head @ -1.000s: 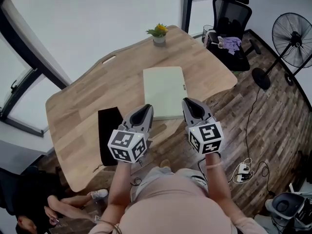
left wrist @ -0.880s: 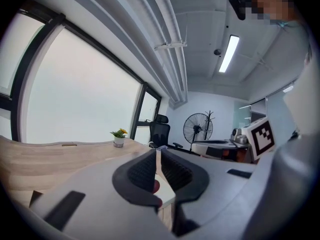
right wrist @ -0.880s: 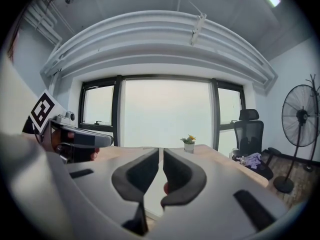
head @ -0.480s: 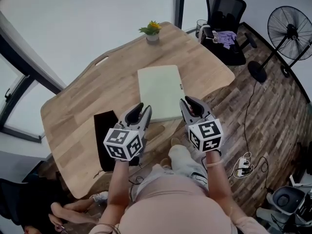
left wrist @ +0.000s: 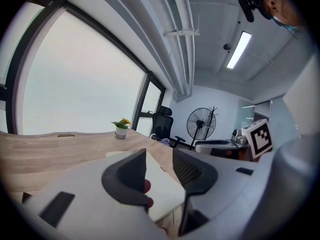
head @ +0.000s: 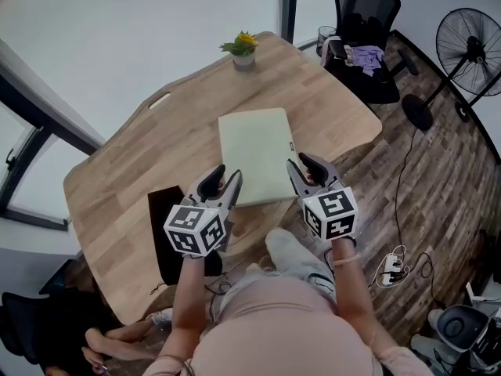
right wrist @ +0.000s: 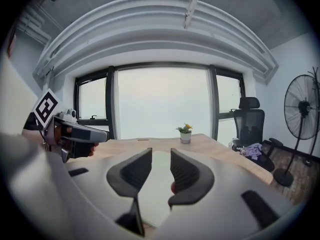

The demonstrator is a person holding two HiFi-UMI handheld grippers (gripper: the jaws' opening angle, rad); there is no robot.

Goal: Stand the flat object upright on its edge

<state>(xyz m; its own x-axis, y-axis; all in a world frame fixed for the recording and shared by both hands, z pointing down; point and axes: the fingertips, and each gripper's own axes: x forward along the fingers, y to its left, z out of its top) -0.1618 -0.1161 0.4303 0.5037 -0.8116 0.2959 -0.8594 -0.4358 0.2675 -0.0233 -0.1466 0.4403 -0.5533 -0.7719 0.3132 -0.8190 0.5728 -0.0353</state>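
Observation:
The flat object [head: 254, 155], a pale green rectangular slab, lies flat on the wooden table [head: 133, 163]. My left gripper [head: 221, 182] hovers at its near left corner and my right gripper [head: 302, 168] at its near right corner. Both have just been opening, and both stand open with nothing between the pads. In the left gripper view the jaws [left wrist: 160, 166] frame the slab [left wrist: 165, 191] lying beyond them. The right gripper view shows its jaws [right wrist: 161, 166] with the slab [right wrist: 156, 194] ahead and the left gripper [right wrist: 70, 134] off to the side.
A small potted plant [head: 243, 49] stands at the table's far edge. A black mat [head: 166, 222] lies on the table left of my left gripper. An office chair [head: 364, 34] and a standing fan [head: 470, 41] are on the wood floor at right, with cables [head: 391, 271] nearby.
Both grippers have moved forward and lower toward the slab's near edge. Their jaws have gone from shut to parted.

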